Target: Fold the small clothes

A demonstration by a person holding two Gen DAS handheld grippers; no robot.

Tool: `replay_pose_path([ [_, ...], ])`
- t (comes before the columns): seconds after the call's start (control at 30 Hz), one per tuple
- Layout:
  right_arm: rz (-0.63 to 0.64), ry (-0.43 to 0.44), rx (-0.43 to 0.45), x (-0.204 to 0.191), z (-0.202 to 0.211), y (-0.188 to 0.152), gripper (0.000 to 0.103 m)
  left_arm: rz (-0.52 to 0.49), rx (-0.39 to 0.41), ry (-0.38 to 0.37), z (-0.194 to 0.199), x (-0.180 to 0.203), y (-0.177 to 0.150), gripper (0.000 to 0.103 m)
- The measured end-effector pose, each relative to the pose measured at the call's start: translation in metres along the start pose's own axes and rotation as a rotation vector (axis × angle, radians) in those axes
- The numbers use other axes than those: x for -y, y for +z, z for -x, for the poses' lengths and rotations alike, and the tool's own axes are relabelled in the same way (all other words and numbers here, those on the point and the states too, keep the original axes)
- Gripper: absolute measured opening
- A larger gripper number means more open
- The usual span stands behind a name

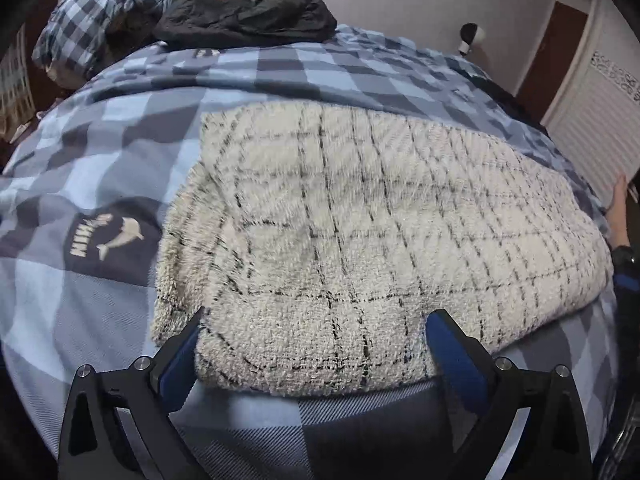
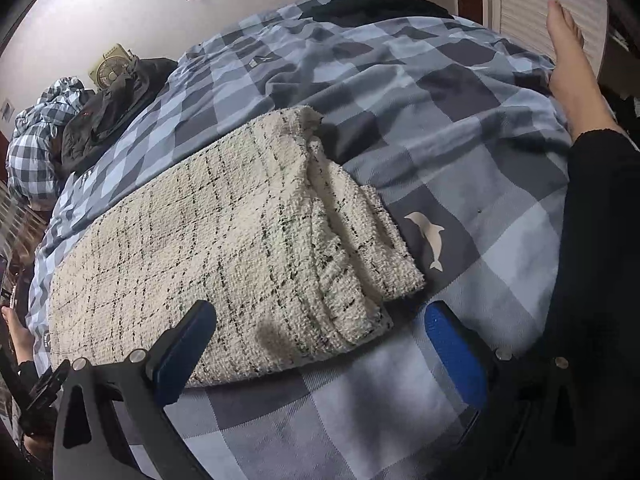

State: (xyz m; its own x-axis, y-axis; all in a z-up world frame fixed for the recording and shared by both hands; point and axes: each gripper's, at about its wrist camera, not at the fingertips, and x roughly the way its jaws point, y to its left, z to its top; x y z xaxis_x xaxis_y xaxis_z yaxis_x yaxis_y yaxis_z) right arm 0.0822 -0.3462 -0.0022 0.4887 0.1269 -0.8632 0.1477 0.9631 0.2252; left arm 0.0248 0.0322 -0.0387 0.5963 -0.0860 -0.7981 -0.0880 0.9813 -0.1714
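Note:
A cream fuzzy garment with thin black grid lines (image 1: 360, 232) lies folded flat on the blue checked bedspread (image 1: 100, 140). My left gripper (image 1: 316, 320) hangs just over its near edge, jaws wide open, with the cloth's edge lying between the blue pads but not pinched. In the right wrist view the same garment (image 2: 224, 248) shows its folded layers stacked at its right end. My right gripper (image 2: 320, 316) is open above that near right corner, left pad over the cloth, right pad over the bedspread.
A dark jacket (image 1: 248, 16) and a bunched checked quilt (image 1: 104, 12) lie at the far end of the bed. A person's bare foot (image 2: 568, 60) and dark-clad leg (image 2: 600, 240) rest along the bed's right side. A white wardrobe door (image 1: 600, 120) stands beyond.

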Motion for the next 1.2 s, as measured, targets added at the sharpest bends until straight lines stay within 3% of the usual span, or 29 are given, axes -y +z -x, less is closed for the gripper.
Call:
replay_pose_path([
  [0.07,-0.011,-0.005,0.009,0.003,0.008,-0.001,0.102,0.008,0.062,0.062,0.016,0.0,0.001,0.103],
  [0.13,-0.032,0.005,0.038,0.007,0.023,-0.002,0.102,-0.061,0.145,0.197,0.039,0.012,0.002,0.103],
  [0.2,-0.053,0.012,0.064,0.013,0.039,-0.004,0.102,-0.133,0.198,0.224,0.06,0.023,0.001,0.103],
  [0.3,-0.107,0.053,0.031,0.024,0.049,-0.009,0.102,-0.157,0.232,0.152,0.087,0.03,-0.004,0.103],
  [0.43,-0.111,0.074,-0.062,0.02,0.033,-0.016,0.102,-0.02,0.164,0.025,0.088,0.017,-0.004,0.103],
  [0.6,-0.059,0.11,-0.11,0.002,0.007,-0.014,0.102,0.019,0.142,0.056,0.073,0.013,-0.005,0.103],
  [0.8,-0.104,0.171,-0.117,0.008,-0.007,-0.006,0.102,0.005,0.121,0.075,0.06,0.015,-0.006,0.103],
  [0.93,-0.203,0.217,-0.138,0.028,-0.018,-0.003,0.1,0.011,0.11,0.068,0.055,0.014,-0.004,0.103],
  [1.03,-0.312,0.304,-0.189,0.043,-0.03,-0.007,0.086,0.006,0.095,0.061,0.052,0.015,-0.005,0.103],
  [1.2,-0.45,0.368,-0.179,0.055,-0.043,-0.006,0.086,-0.019,0.087,0.063,0.049,0.02,-0.006,0.103],
])
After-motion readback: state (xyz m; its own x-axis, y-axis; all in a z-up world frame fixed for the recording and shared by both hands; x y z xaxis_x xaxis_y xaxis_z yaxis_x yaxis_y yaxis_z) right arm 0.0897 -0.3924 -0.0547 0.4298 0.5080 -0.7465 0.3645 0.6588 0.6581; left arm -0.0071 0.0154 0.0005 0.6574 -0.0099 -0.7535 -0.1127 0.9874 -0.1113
